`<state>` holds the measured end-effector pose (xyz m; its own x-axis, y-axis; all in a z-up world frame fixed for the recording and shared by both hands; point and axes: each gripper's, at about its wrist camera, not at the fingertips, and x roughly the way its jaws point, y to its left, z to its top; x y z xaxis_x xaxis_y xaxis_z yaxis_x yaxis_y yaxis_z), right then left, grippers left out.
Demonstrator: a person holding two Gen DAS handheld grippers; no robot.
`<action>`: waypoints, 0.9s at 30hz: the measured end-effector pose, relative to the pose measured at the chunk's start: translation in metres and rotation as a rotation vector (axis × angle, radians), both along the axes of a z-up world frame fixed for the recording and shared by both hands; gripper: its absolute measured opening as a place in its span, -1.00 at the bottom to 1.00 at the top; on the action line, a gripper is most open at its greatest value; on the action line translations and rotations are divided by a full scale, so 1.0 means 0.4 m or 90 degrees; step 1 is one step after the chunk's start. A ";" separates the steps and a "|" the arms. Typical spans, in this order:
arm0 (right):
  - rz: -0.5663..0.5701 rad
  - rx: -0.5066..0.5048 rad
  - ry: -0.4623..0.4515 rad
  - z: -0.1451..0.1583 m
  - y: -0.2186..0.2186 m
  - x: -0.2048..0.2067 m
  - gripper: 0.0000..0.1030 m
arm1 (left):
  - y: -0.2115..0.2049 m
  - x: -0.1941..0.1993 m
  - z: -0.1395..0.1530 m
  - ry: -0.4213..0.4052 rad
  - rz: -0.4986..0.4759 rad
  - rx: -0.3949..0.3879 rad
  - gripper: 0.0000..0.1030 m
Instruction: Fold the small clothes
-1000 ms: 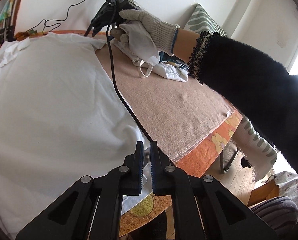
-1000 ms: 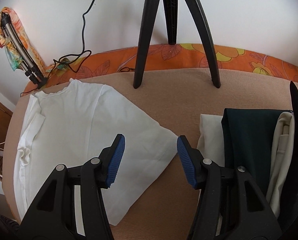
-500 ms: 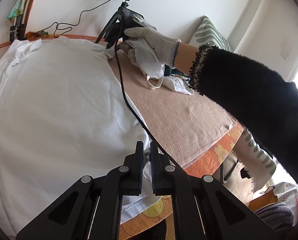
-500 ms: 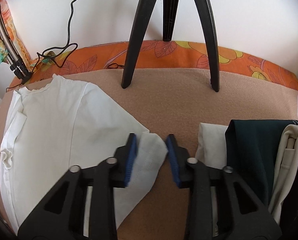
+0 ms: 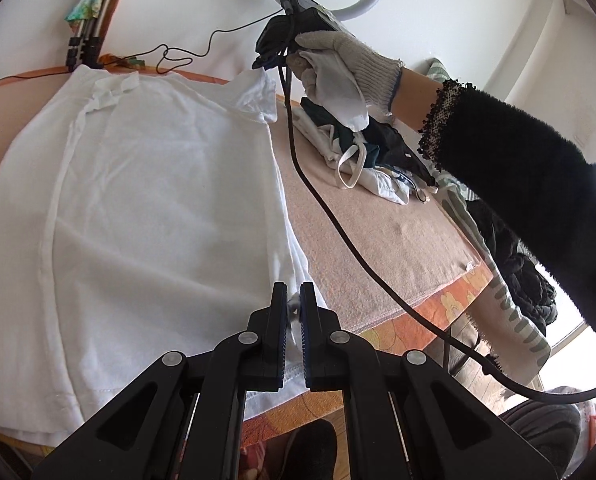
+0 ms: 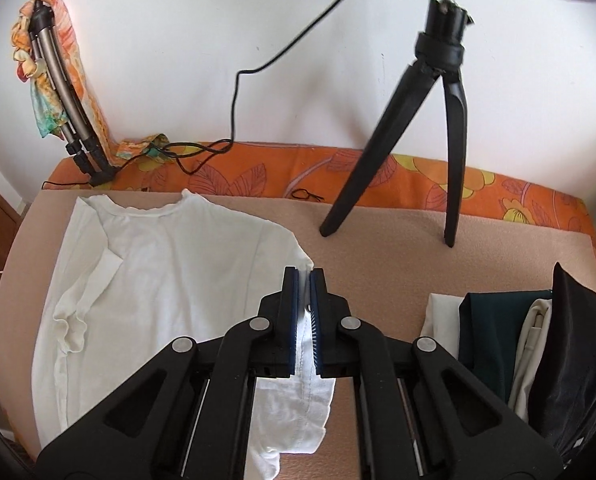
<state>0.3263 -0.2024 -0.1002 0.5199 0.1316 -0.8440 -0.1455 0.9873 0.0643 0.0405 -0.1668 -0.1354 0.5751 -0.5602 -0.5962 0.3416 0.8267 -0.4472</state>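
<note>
A white T-shirt point(image 5: 146, 208) lies spread on the beige mat point(image 5: 378, 240), collar toward the wall. My left gripper point(image 5: 293, 304) is shut on the shirt's hem near the front right corner. My right gripper point(image 6: 304, 280) is shut on the shirt's right sleeve and lifts that part of the shirt point(image 6: 170, 280) off the mat point(image 6: 378, 272). In the left wrist view the gloved right hand point(image 5: 338, 68) holds that gripper high near the far right of the shirt.
A pile of folded clothes point(image 6: 518, 344) lies on the mat at the right and shows in the left wrist view point(image 5: 362, 152). A black tripod point(image 6: 418, 140) stands at the back. A black cable point(image 5: 338, 224) hangs over the mat. The mat's edge point(image 5: 418, 304) is close.
My right gripper closed on the shirt's right sleeve and lifted it. The left gripper stayed shut on the hem and rose a little.
</note>
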 end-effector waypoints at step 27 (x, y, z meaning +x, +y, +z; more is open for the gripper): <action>0.143 -0.112 -0.016 0.033 0.572 0.027 -0.88 | 0.164 -0.055 -0.016 0.003 0.070 -0.038 -0.91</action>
